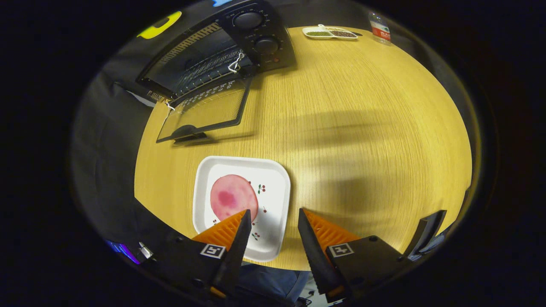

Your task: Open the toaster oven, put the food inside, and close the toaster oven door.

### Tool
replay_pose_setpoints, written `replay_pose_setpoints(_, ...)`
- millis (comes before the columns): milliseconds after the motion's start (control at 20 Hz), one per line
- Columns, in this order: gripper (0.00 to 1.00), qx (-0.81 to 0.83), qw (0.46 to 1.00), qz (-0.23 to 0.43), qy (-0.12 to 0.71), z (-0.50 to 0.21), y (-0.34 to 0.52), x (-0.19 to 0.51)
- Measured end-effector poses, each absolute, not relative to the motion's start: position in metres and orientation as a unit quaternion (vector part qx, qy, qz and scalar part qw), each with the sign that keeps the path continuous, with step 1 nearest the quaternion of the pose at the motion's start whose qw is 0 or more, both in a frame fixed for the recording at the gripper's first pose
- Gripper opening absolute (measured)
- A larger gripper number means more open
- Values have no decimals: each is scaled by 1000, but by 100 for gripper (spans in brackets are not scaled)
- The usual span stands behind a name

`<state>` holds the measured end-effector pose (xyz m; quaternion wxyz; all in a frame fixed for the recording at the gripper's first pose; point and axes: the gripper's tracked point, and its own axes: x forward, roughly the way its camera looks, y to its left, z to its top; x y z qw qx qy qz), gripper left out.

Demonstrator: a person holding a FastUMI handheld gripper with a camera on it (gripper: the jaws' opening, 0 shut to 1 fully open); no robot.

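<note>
On round wooden table [362, 128]: toaster oven [222, 51] door down, white plate [273, 179] near fingers [273, 217], spread wide, empty.

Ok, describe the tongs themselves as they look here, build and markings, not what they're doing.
The tongs are two wedge-shaped fingers with ribbed faces on their flat sides and toothed inner edges, tapering to points. Each sits on a dark, boxy mount bearing a small square black-and-white marker tag. They stand open, holding nothing, above the white plate.
</note>
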<state>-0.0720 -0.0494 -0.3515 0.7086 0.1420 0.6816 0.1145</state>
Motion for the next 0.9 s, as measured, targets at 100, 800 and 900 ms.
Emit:
replay_pose_setpoints(100, 54, 147, 697, 115, 693, -351, -50, -73)
replay_pose_setpoints(800, 2, 193, 668, 111, 710, -359, -53, -82)
replay_pose_setpoints(900, 2, 223, 663, 111, 706, -355, -48, -83)
